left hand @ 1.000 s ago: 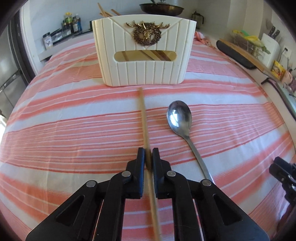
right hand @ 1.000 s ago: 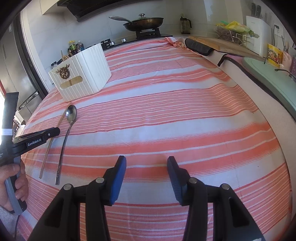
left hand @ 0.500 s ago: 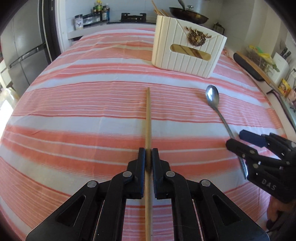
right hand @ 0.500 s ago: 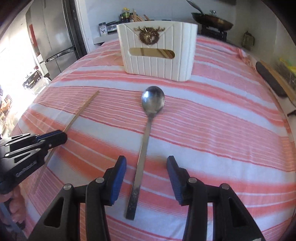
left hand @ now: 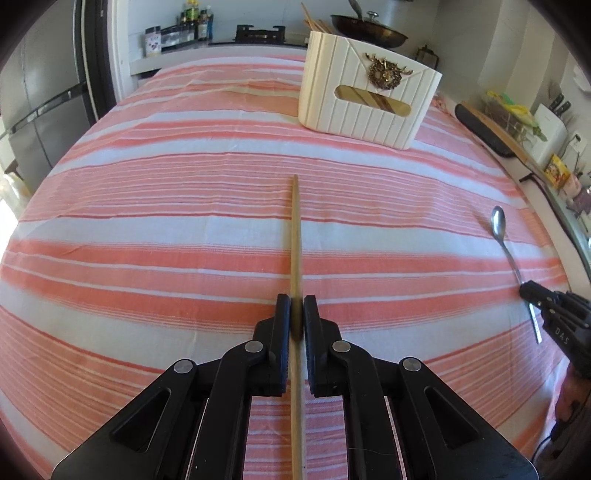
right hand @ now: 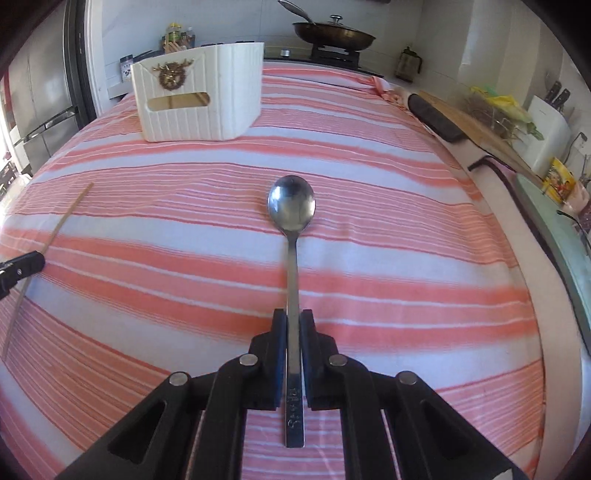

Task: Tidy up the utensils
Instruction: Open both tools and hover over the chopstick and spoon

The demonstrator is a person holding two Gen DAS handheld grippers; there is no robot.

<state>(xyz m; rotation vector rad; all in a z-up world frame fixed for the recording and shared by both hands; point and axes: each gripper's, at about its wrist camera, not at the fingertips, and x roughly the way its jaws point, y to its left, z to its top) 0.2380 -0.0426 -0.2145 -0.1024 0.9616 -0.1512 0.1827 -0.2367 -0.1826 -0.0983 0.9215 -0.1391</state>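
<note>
My left gripper is shut on a wooden chopstick that points forward over the striped cloth. My right gripper is shut on the handle of a metal spoon, bowl pointing away. The white ribbed utensil box with a gold deer emblem stands at the far side; it also shows in the right wrist view, with chopsticks inside. In the left wrist view the spoon and the right gripper are at the far right. In the right wrist view the chopstick and the left gripper are at the left.
The table is covered by an orange and white striped cloth. A stove with a pan is behind the box. A counter with a cutting board and knife block runs along the right. A fridge stands at the left.
My right gripper has moved in over the spoon's handle and shut on it. My left gripper keeps the chopstick and has swung left, away from the box and spoon.
</note>
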